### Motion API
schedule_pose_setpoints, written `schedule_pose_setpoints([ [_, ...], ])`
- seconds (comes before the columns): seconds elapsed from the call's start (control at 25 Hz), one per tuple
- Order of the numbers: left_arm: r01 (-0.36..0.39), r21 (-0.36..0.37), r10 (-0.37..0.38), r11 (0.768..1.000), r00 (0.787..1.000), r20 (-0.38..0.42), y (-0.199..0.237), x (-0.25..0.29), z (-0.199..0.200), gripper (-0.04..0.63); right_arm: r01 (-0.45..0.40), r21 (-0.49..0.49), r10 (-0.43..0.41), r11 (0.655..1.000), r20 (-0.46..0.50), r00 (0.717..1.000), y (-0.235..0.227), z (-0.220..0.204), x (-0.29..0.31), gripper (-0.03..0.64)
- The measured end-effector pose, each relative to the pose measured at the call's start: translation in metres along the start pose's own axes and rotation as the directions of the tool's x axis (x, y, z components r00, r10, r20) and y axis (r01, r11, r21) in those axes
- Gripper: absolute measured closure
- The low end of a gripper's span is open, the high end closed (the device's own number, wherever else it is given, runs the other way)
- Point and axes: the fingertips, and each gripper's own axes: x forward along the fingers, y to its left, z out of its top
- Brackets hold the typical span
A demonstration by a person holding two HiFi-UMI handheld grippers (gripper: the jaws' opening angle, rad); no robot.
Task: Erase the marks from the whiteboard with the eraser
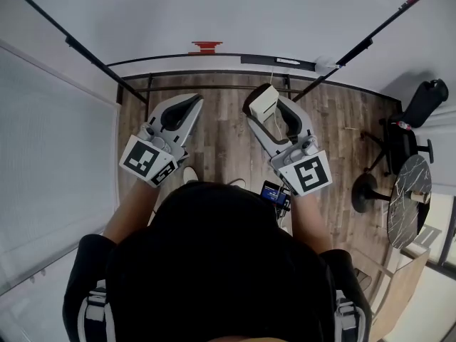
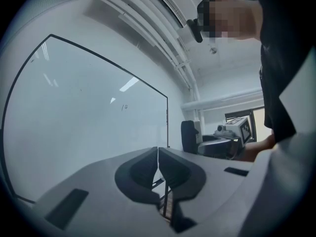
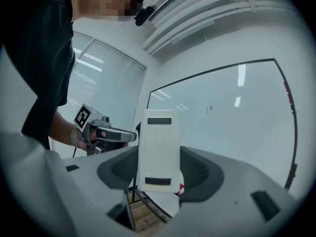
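Observation:
The whiteboard [image 1: 235, 13] stands in front of me, black-framed. A small handwritten mark [image 2: 124, 106] sits near its middle and shows again as the mark [image 3: 209, 109] in the right gripper view. My right gripper [image 1: 265, 105] is shut on a white eraser [image 1: 261, 98], which stands upright between the jaws as the eraser [image 3: 158, 152], short of the board. My left gripper [image 1: 189, 105] hangs level with it on the left, also short of the board. Its jaws are closed together on nothing, as the left gripper [image 2: 158, 151] shows. Each gripper appears in the other's view: the right gripper [image 2: 232, 135] and the left gripper [image 3: 106, 132].
A red object [image 1: 206, 46] and a black strip [image 1: 278, 61] lie along the board's lower edge. The stand's bars [image 1: 214, 87] cross the wooden floor [image 1: 228, 141] below. A black office chair [image 1: 417, 112] and a round marble table [image 1: 410, 198] stand at the right. A blind-covered window [image 1: 50, 155] is at the left.

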Motion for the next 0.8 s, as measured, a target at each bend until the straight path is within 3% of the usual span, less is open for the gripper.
schedule_pose_setpoints([
  [0.36,-0.034,0.018,0.035,0.999,0.999,-0.025,-0.029,0.035,-0.005,0.588,-0.02,0.06,0.019,0.998,0.008,1.0,-0.035,-0.02,-0.032,0.364],
  [0.8,-0.075,0.013,0.076,0.997,0.997,-0.028,-0.043,0.073,-0.01,0.588,-0.068,0.041,0.07,0.997,-0.055,0.996,-0.072,-0.041,-0.045,0.364],
])
